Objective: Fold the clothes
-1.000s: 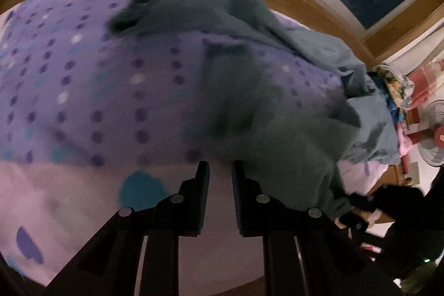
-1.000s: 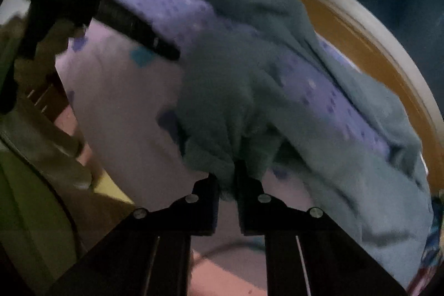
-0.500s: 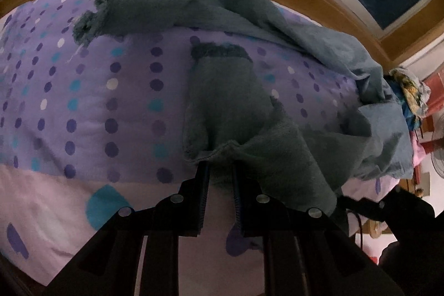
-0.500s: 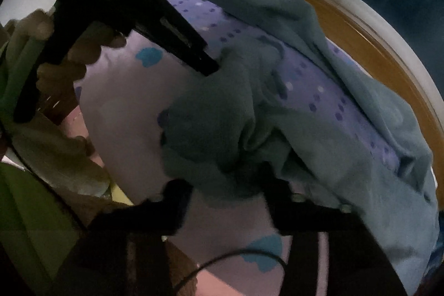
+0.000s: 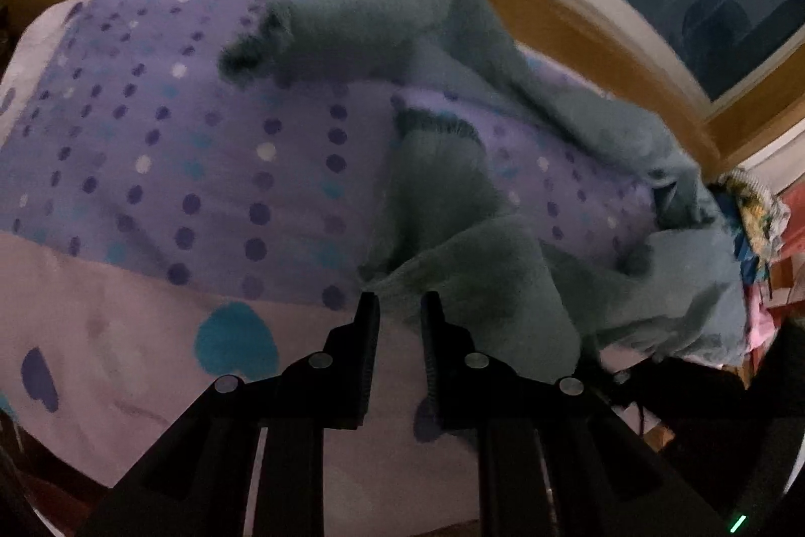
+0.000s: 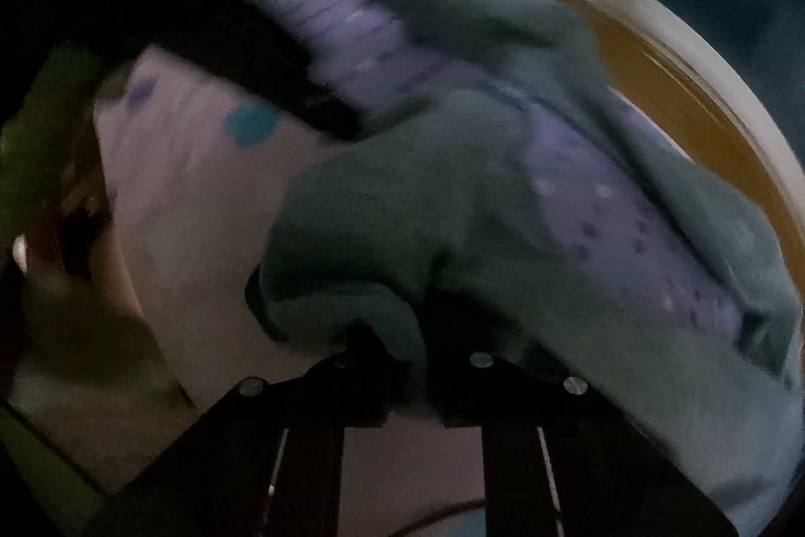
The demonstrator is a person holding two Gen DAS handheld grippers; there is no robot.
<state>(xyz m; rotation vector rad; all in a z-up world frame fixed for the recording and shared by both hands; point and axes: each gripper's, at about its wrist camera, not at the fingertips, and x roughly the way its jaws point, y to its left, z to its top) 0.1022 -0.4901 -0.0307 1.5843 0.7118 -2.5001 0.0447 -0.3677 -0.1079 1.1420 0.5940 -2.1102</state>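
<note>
- Both views are dim and motion-blurred; the right wrist view is the worse.
- Grey-green knitted sweater (image 5: 453, 195) lies rumpled on the purple dotted bedsheet (image 5: 166, 144).
- Left gripper (image 5: 397, 310): jaws slightly apart, empty, at the sweater's edge.
- Right gripper (image 6: 402, 351): fingertips buried in sweater folds (image 6: 402, 205), apparently pinching the fabric.

grey-green garment (image 5: 453, 195), purple polka-dot bedsheet (image 5: 176, 144)
</note>
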